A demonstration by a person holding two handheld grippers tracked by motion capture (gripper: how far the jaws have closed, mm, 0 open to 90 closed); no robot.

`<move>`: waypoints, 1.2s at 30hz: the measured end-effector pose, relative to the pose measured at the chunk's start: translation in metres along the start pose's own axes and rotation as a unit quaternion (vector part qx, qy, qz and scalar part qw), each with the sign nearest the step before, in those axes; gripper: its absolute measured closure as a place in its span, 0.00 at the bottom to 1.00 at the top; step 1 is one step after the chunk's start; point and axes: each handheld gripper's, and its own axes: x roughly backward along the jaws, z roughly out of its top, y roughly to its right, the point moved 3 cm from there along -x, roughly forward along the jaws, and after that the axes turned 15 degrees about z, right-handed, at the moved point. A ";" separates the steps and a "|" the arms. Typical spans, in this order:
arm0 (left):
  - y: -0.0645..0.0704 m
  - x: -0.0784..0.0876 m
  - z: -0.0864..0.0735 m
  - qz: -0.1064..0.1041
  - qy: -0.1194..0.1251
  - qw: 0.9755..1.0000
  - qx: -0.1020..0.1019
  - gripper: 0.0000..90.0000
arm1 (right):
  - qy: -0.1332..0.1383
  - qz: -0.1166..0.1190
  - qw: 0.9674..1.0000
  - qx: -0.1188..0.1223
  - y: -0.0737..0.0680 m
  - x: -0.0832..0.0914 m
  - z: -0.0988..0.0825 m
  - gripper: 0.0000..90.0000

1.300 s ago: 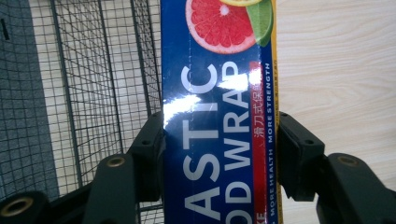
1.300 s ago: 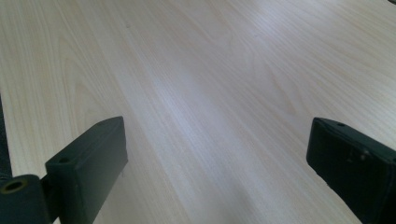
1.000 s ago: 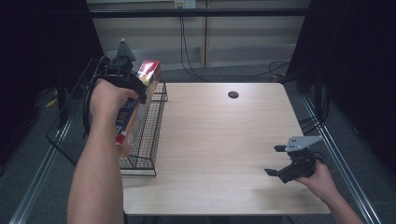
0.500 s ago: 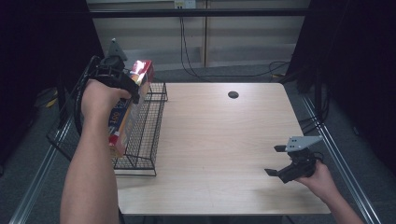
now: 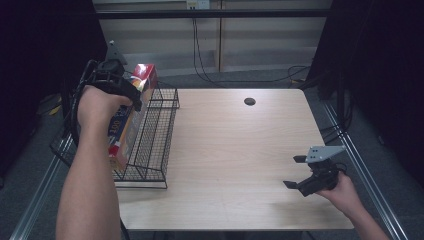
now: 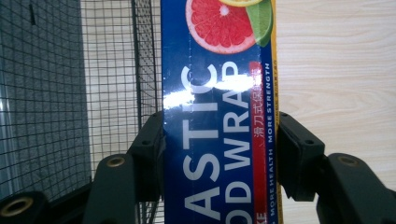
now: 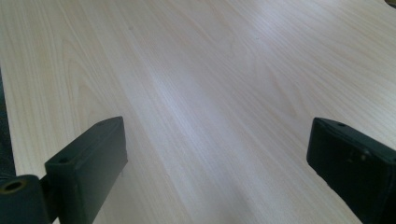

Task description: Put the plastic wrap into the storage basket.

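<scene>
My left claw (image 6: pixel 219 154) clamps the plastic wrap box (image 6: pixel 217 116) above the wire basket (image 5: pixel 155 135); slippage could drop it outside. Right claw (image 5: pixel 312 172) stands apart.

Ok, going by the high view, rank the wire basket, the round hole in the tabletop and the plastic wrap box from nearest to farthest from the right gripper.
From the right gripper:
1. Round hole, up toward the table's far edge, near the middle.
2. Wire basket, across the table at its left edge.
3. Plastic wrap box, beyond the basket's near wall, held in the left gripper.

The hole and the basket's closest corner look close to call.

Overhead view; two close tool-mounted views
</scene>
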 end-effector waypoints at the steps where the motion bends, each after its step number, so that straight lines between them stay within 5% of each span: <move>1: -0.003 0.000 -0.001 0.002 0.000 1.000 0.001 0.49 | -0.002 0.000 1.000 0.001 0.000 0.000 0.000 0.05; 36: -0.044 -0.005 -0.008 0.017 -0.003 0.999 0.029 0.49 | 0.001 -0.004 1.000 0.000 0.001 0.001 0.002 0.05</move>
